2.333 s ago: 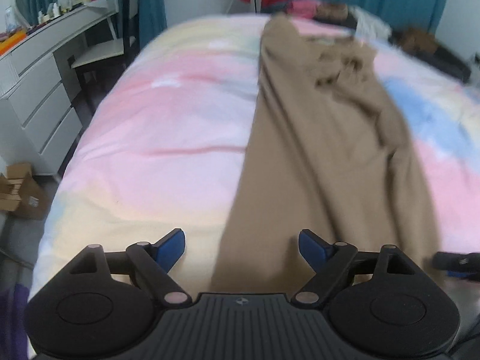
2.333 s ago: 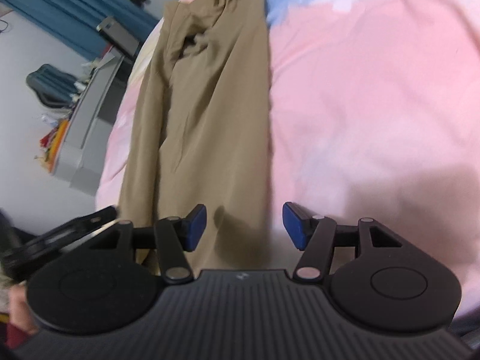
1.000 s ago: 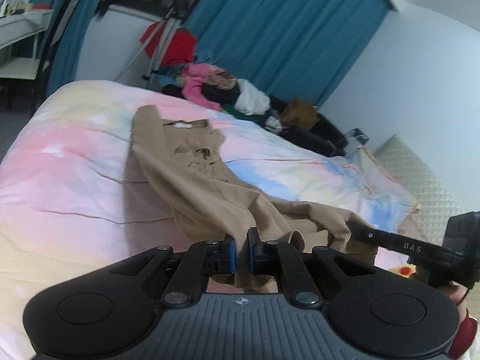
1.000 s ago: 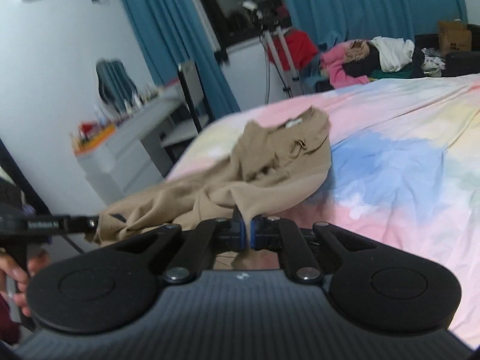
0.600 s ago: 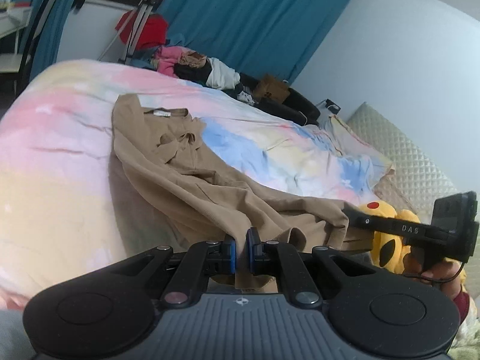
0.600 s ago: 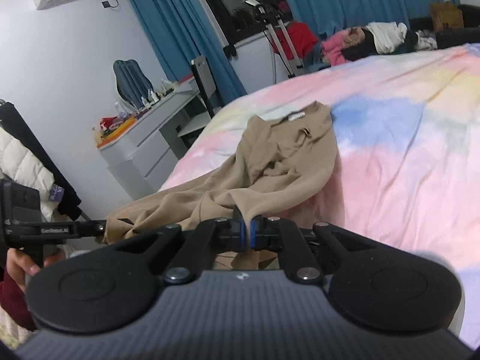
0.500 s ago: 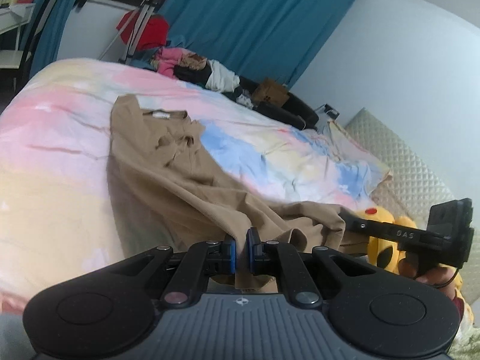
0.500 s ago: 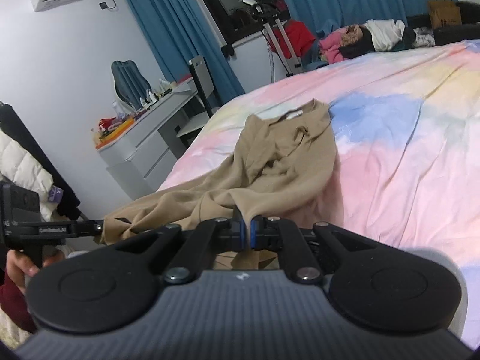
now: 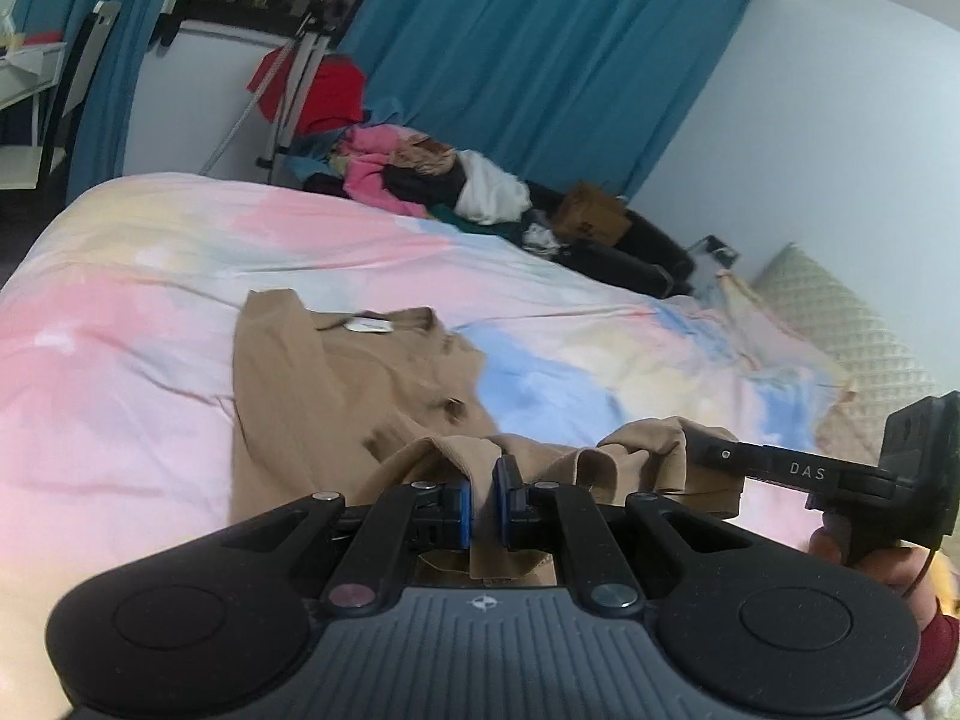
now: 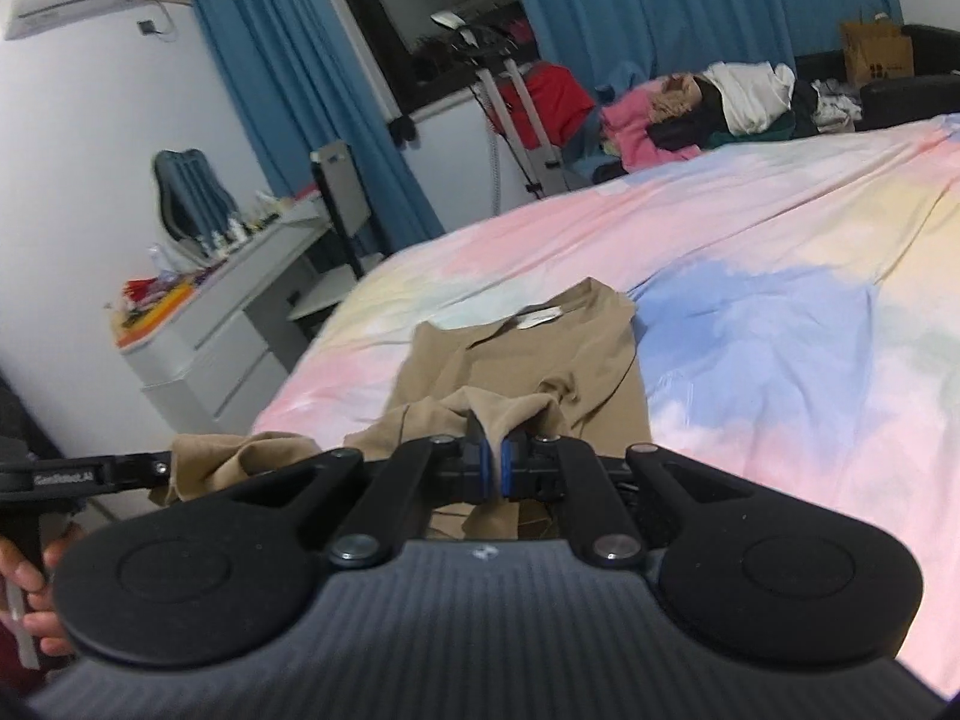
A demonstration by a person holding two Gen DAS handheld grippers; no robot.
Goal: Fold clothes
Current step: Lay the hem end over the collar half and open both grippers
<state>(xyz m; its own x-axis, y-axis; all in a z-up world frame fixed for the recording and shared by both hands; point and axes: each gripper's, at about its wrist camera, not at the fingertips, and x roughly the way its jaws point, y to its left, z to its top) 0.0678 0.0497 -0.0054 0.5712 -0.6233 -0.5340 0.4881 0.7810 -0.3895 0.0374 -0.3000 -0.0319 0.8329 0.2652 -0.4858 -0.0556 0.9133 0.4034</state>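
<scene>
A tan garment (image 9: pixel 336 384) lies lengthwise on the pastel bed (image 9: pixel 150 312), its collar end with a white label at the far side. My left gripper (image 9: pixel 483 489) is shut on the near hem, and the cloth hangs between its blue pads. My right gripper (image 10: pixel 493 461) is shut on the other corner of the same hem; the garment (image 10: pixel 528 354) stretches away from it. Both hold the hem raised above the garment's far half. Each gripper shows in the other's view, the right one (image 9: pixel 708 456) and the left one (image 10: pixel 162 468).
A pile of clothes (image 9: pixel 420 174) and dark bags lie beyond the bed's far edge below blue curtains. A tripod with a red cloth (image 9: pixel 312 90) stands there. A white desk with drawers (image 10: pixel 210 324) and a chair stand to the left of the bed.
Both grippers closed on the near hem, lifted it and carried it forward toward the collar end. The garment's flat part now looks much shorter, with the hem held over it.
</scene>
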